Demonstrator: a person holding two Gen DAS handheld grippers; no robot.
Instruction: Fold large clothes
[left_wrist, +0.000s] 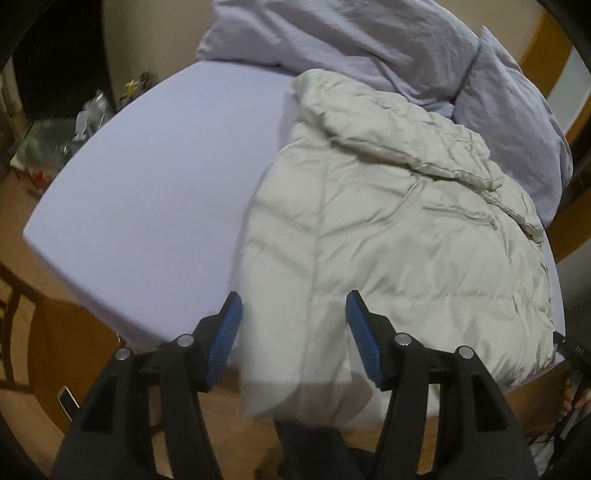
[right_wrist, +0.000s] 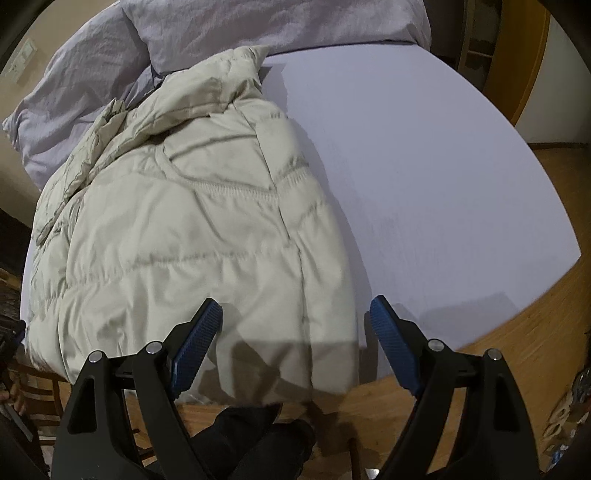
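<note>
We see a cream puffer jacket (left_wrist: 388, 236) lying on a bed (left_wrist: 155, 192) covered by a pale lilac sheet. In the left wrist view the jacket fills the right half of the mattress, its quilted panels creased and one part folded over along the top edge; its lower hem reaches the near edge of the bed and hangs a little past it. Behind it, against the wall, lie two rumpled lilac pillows (left_wrist: 332, 40), and the jacket's upper end touches them.

The left gripper (left_wrist: 293, 339) hovers above the jacket's near hem with its jaws spread; the blue pads (left_wrist: 221, 343) stand clear of the fabric and pinch nothing. That view is blurred near the hem, so we cannot tell how close the pads are to the cloth.

In the right wrist view the jacket (right_wrist: 192, 236) sits on the left side of the mattress, with bare sheet (right_wrist: 443, 184) to its right. The right gripper (right_wrist: 295, 343) hangs over the jacket's near right corner, its jaws standing wide apart and holding nothing. A wooden floor (right_wrist: 517, 332) shows beyond the bed's edge, and dark trouser legs (right_wrist: 255, 439) appear below the jaws
</note>
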